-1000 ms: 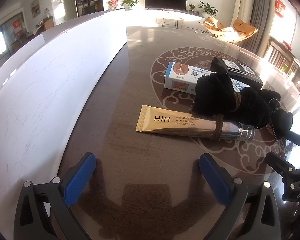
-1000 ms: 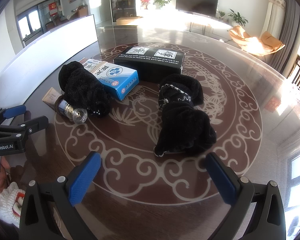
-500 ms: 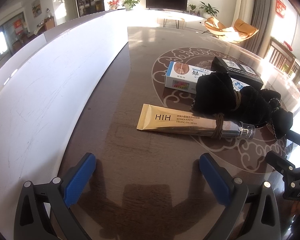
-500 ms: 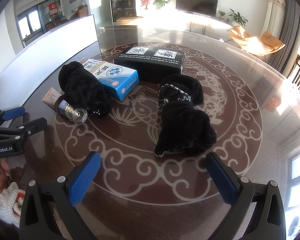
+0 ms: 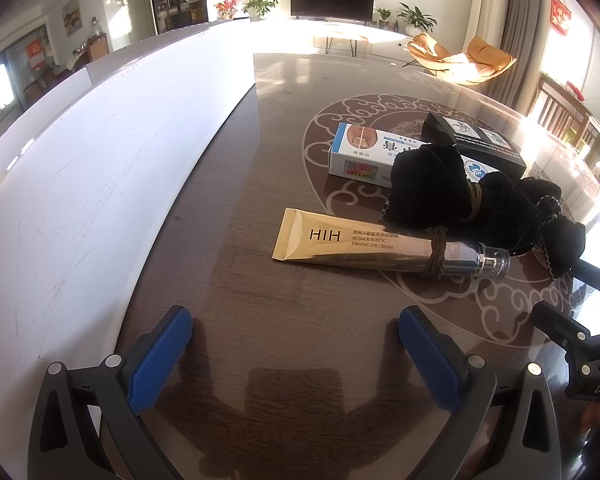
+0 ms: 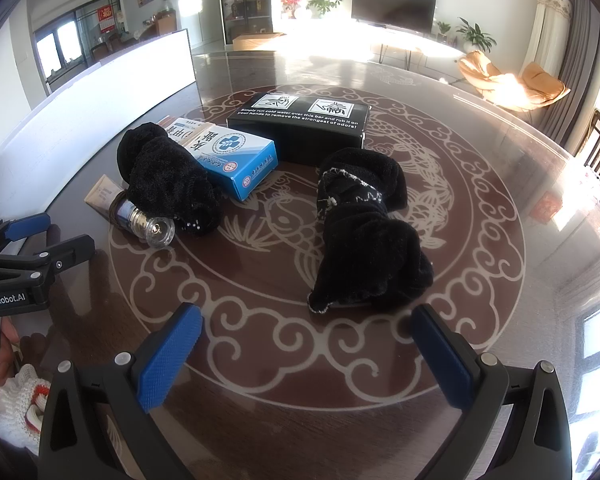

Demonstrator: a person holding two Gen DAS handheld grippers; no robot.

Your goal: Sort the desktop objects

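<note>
A gold eye-cream tube with a clear cap lies on the dark table, a brown hair tie looped round it. A black velvet scrunchie rests against it and on a blue-white box. A black box lies behind. A second black fabric bundle lies in front of my right gripper. My left gripper is open and empty, short of the tube. My right gripper is open and empty.
A long white panel runs along the table's left side. The round patterned table has a glossy top. The left gripper shows at the left of the right wrist view. Chairs stand beyond the far edge.
Almost nothing has moved. The left gripper has drifted very slightly; the objects lie as before.
</note>
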